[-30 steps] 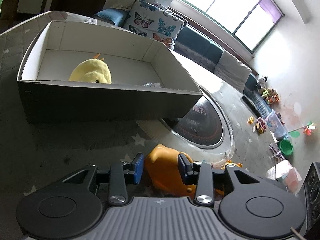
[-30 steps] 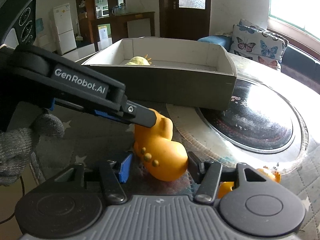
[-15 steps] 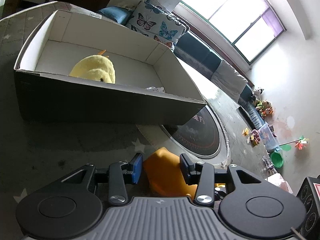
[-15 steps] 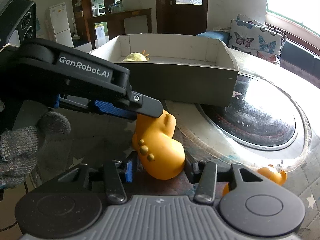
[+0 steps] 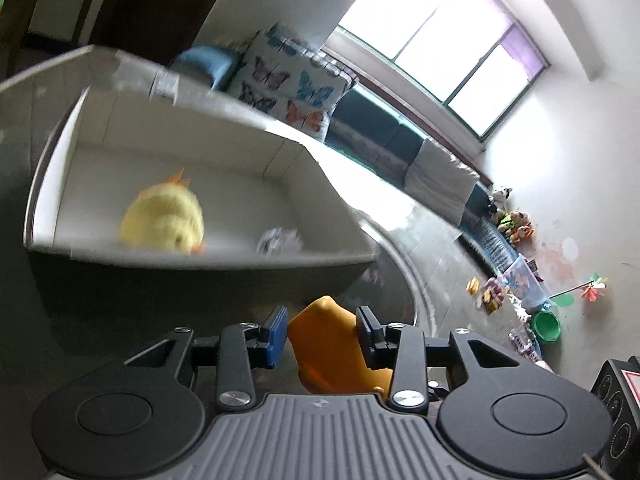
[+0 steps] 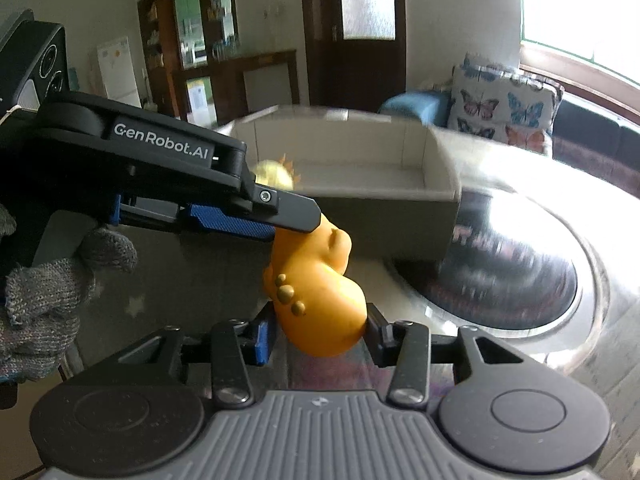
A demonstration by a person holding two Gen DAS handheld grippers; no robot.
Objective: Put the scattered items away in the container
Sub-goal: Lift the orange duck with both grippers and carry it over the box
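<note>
An orange rubber toy animal (image 6: pixel 320 304) hangs above the table, held at both ends. My right gripper (image 6: pixel 320 336) is shut on its rounded body. My left gripper (image 5: pixel 322 328) reaches in from the left in the right wrist view, its jaws closing on the toy's head (image 5: pixel 328 344), pads touching it. Just beyond stands the open cardboard box (image 5: pixel 200 280), grey outside and white inside. A yellow plush chick (image 5: pixel 164 220) and a small crumpled white item (image 5: pixel 278 240) lie in it. The chick (image 6: pixel 274 174) peeks over the left gripper (image 6: pixel 296 222).
A round dark glass turntable (image 6: pixel 500 272) lies to the right of the box (image 6: pixel 360 216). A grey gloved hand (image 6: pixel 44 300) holds the left gripper. Beyond the table are a sofa with a butterfly cushion (image 5: pixel 288 76) and toys on the floor (image 5: pixel 520 280).
The right jaws closed onto the orange toy. Both grippers then rose with it, lifting it off the table toward the box rim. The current frames are blurred by motion.
</note>
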